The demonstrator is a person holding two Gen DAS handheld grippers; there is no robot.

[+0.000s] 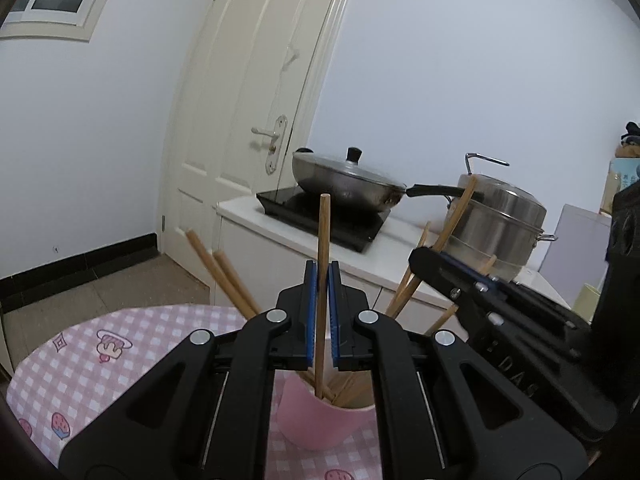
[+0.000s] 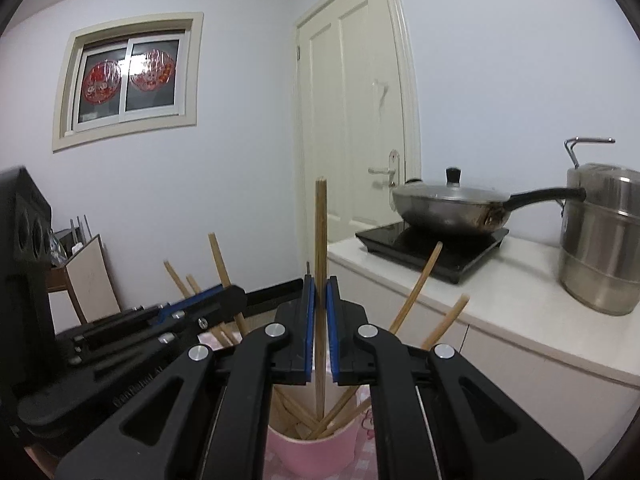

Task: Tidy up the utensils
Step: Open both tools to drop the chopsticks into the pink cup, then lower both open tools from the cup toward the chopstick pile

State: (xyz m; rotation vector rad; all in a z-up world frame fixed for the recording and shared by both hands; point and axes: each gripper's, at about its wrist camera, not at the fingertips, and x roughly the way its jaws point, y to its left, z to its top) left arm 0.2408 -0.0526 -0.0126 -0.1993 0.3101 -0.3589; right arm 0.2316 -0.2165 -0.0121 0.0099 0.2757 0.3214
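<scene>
A pink cup (image 1: 320, 420) stands on the pink checked tablecloth (image 1: 120, 360) and holds several wooden chopsticks. My left gripper (image 1: 323, 276) is shut on one upright chopstick (image 1: 322, 240) whose lower end is inside the cup. My right gripper (image 2: 320, 288) is shut on another upright chopstick (image 2: 320, 232) that also reaches into the cup (image 2: 312, 452). The two grippers stand close side by side over the cup; the right one shows in the left wrist view (image 1: 440, 264), the left one in the right wrist view (image 2: 216, 292). Loose chopsticks (image 1: 224, 280) lean outward in the cup.
A white counter (image 1: 400, 248) behind the table carries a black induction hob (image 1: 320, 216) with a lidded wok (image 1: 344, 180) and a steel steamer pot (image 1: 500, 224). A cream door (image 1: 256, 120) is behind. A window (image 2: 128, 76) is on the left wall.
</scene>
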